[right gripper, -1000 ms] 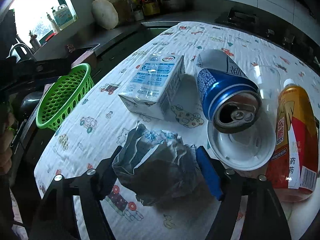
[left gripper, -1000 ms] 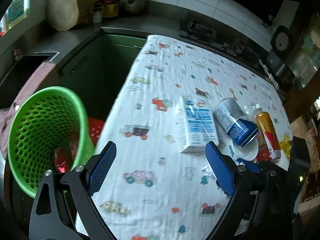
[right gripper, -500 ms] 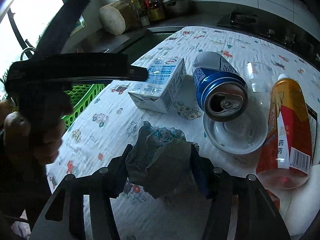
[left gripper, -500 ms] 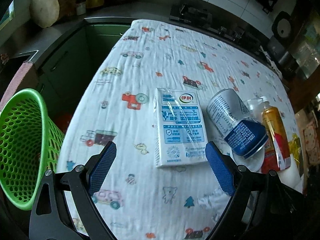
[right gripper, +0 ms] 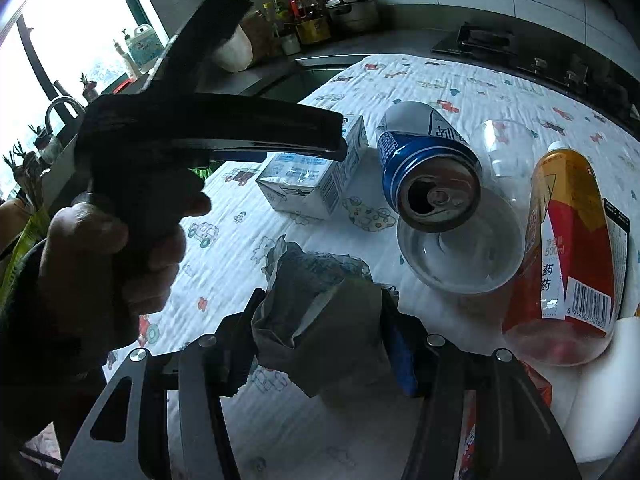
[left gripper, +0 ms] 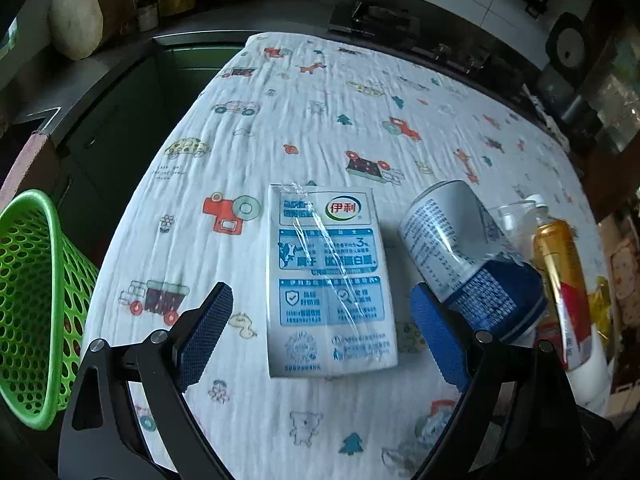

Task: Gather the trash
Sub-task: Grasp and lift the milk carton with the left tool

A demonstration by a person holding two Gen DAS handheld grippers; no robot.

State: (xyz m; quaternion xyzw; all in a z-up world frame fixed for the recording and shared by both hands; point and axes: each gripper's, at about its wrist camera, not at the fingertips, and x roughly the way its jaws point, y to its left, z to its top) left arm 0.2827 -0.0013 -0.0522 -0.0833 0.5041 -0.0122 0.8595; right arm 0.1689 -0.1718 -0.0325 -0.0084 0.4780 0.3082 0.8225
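Note:
A white and blue milk carton (left gripper: 330, 280) lies flat on the patterned tablecloth (left gripper: 320, 120). My left gripper (left gripper: 320, 336) is open, its blue pads on either side of the carton's near end. A blue and white can (left gripper: 468, 252) lies to the right. My right gripper (right gripper: 320, 340) is shut on a crumpled grey wrapper (right gripper: 320, 304), held just above the cloth. The carton (right gripper: 316, 176) and the can (right gripper: 432, 168) lie beyond it. The green mesh basket (left gripper: 28, 304) hangs off the table's left edge.
An orange drink bottle (right gripper: 568, 252), a clear cup (right gripper: 504, 148) and a white lid (right gripper: 460, 256) lie at the right. The hand holding the left gripper (right gripper: 120, 208) fills the left of the right wrist view. A kitchen counter (left gripper: 120, 60) with jars stands behind.
My left gripper moved right from the basket over to the milk carton. My right gripper closed tighter on the crumpled wrapper and lifted it slightly.

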